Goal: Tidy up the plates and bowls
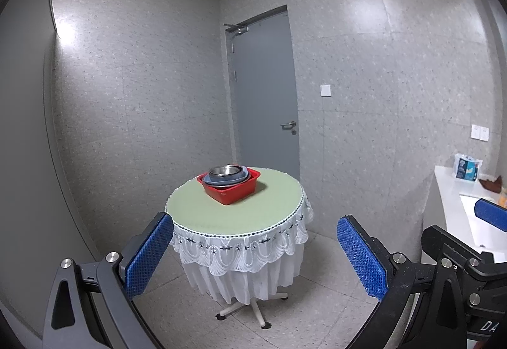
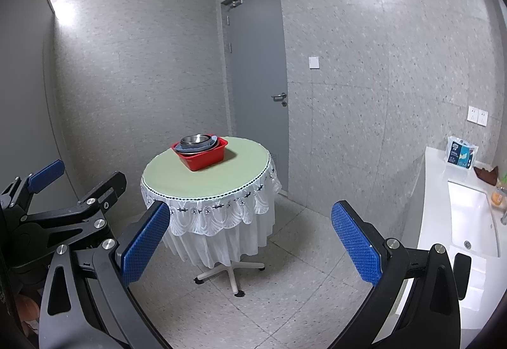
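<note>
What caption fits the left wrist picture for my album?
Open left hand-held gripper faces a round table where a red tub holds stacked bowls.

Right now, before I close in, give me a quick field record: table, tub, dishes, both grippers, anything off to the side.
table: round table, green top, white lace skirt, across the room
tub: red tub on the tabletop, toward its far side
dishes: steel bowl on top of grey-blue dishes, stacked in the tub
left gripper: open, empty, away from the table
right gripper: open, empty
side: white counter with sink, at right
</note>
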